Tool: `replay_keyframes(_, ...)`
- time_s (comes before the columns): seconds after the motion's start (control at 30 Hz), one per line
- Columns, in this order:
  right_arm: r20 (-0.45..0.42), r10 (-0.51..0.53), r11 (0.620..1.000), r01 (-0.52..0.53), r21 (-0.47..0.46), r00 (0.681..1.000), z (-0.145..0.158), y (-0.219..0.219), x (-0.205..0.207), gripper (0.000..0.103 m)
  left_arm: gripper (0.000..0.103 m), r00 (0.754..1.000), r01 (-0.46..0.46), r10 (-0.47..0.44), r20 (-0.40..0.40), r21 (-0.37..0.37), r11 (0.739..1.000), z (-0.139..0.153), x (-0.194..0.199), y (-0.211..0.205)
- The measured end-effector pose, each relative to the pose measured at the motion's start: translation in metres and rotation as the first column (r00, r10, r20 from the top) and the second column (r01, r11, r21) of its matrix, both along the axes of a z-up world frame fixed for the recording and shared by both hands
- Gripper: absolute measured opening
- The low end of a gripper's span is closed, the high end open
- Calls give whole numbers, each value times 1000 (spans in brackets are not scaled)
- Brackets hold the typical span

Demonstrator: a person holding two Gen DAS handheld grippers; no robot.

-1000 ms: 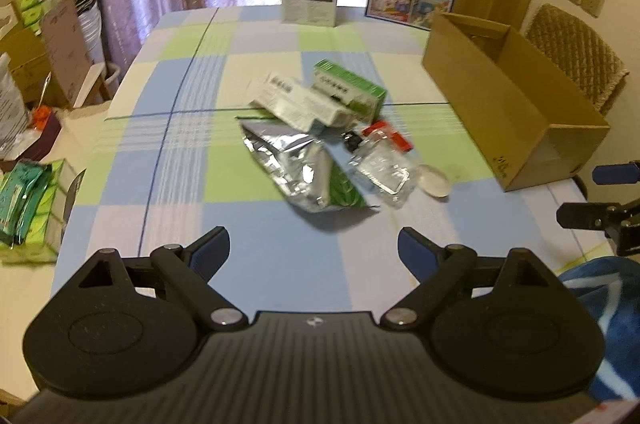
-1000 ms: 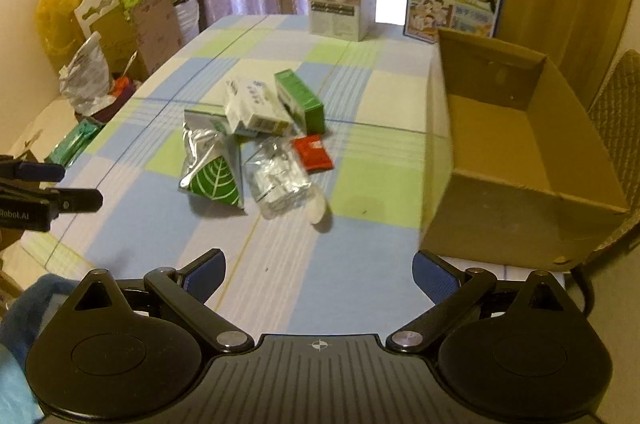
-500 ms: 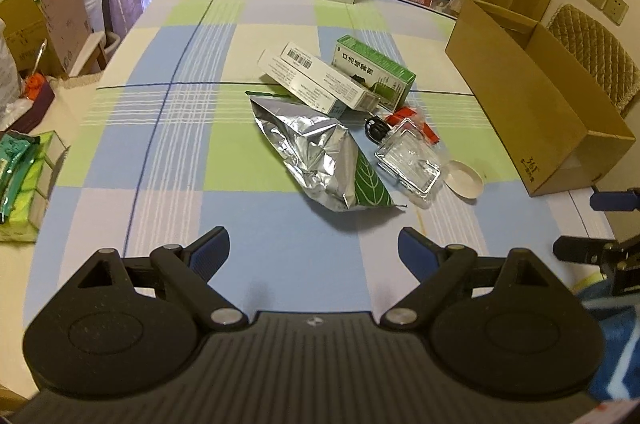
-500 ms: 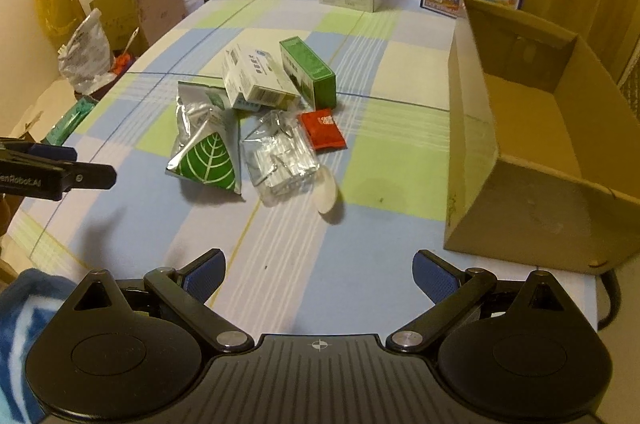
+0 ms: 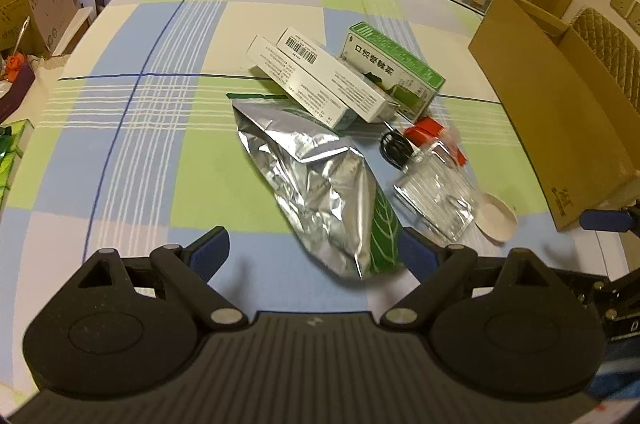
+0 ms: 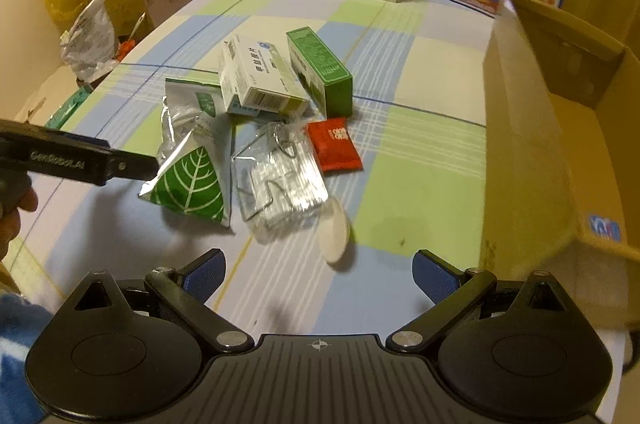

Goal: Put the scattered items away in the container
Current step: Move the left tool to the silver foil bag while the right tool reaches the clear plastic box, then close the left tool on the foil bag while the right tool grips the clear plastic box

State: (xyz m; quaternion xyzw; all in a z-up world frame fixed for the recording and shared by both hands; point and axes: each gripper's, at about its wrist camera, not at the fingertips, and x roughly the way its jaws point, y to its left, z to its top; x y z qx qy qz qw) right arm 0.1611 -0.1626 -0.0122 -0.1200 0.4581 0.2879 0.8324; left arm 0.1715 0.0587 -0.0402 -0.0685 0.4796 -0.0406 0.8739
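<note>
1. The left gripper (image 5: 316,252) is hanging with jaws spread wide, empty, over the silver foil pouch (image 5: 320,184).
2. The right gripper (image 6: 318,272) is gaping too, holding nothing.
3. The scattered items are lying left of the cardboard box (image 6: 560,128).

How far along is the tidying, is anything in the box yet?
Nothing looks done: the part of the cardboard box that shows is empty. Nothing is in hand; the left gripper and right gripper are both open. Left: foil pouch, white box, green box, red packet, clear packet, white disc.
</note>
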Motion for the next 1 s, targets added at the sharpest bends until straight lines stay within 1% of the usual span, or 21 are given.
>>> replay_keyframes(0.1,26,50,999,-49,-23,998,-6,8,5,97,89,1000,-2,2,-9,-10,1000,-7,13,1)
replay_keyframes(0.27,63,152,987,-149,-55,986,-18,20,8,97,89,1000,-9,9,-26,-27,1000,-19,31,2)
replay_keyframes(0.47,58,184,983,-182,-37,981,-30,31,11,97,89,999,-21,17,-48,-77,997,-34,47,4)
replay_keyframes(0.77,78,245,969,-243,-39,966,-37,44,12,97,88,998,-14,10,-54,-88,996,-45,65,2)
replay_keyframes(0.83,83,257,966,-254,-40,963,-39,47,14,97,81,999,0,-5,-53,-98,995,-45,66,3)
replay_keyframes(0.87,85,264,964,-261,-43,961,-40,49,14,97,73,999,8,-14,-51,-106,994,-44,65,4)
replay_keyframes(0.9,91,269,963,-266,-46,959,-41,51,14,95,69,999,15,-20,-50,-106,994,-42,64,5)
replay_keyframes(1.0,106,288,957,-283,-66,952,-43,57,15,83,66,997,52,-55,-47,-55,997,-37,58,7)
